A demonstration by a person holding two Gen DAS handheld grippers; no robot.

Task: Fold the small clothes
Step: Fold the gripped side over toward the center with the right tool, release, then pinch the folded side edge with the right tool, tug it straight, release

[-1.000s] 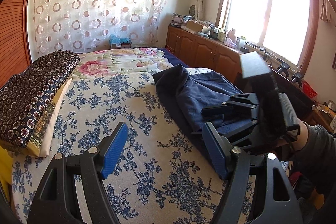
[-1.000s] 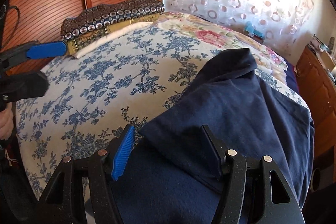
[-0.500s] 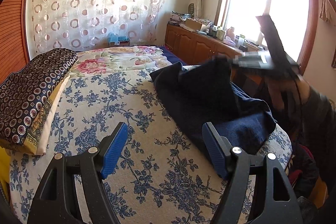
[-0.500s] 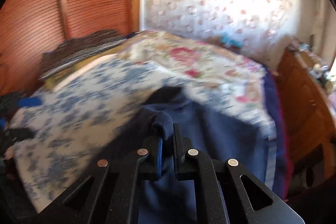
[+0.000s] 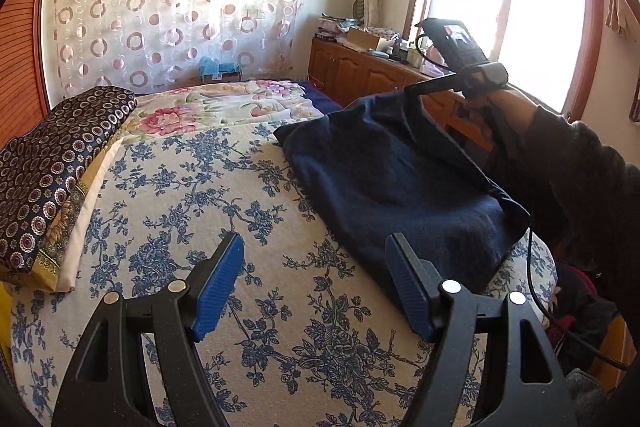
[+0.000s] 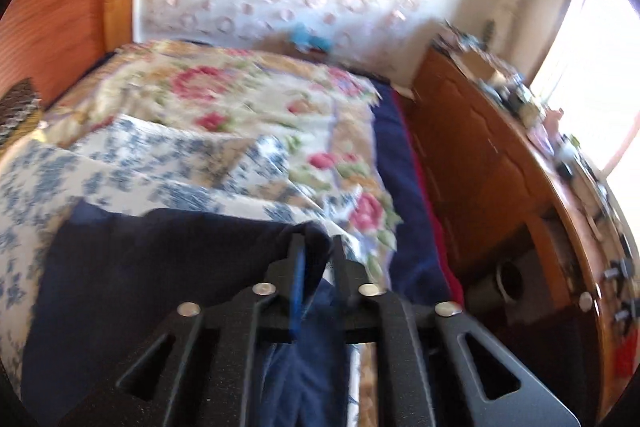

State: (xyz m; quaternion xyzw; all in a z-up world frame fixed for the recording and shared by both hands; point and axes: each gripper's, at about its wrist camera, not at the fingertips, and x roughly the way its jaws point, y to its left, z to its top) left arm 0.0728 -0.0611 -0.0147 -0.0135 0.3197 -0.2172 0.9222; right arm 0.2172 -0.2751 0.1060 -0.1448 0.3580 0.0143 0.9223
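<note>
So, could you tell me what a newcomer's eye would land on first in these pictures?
Probably the navy garment on the right side of the blue-flowered bedspread, one edge lifted between the fingers of the right gripper, whose jaws have just been opening. Next, the left gripper, open and empty over the bedspread.

No legible text — seemingly none

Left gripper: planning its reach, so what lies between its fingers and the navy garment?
Only bare floral bedspread, seen in the left wrist view; the navy garment starts just beyond.
</note>
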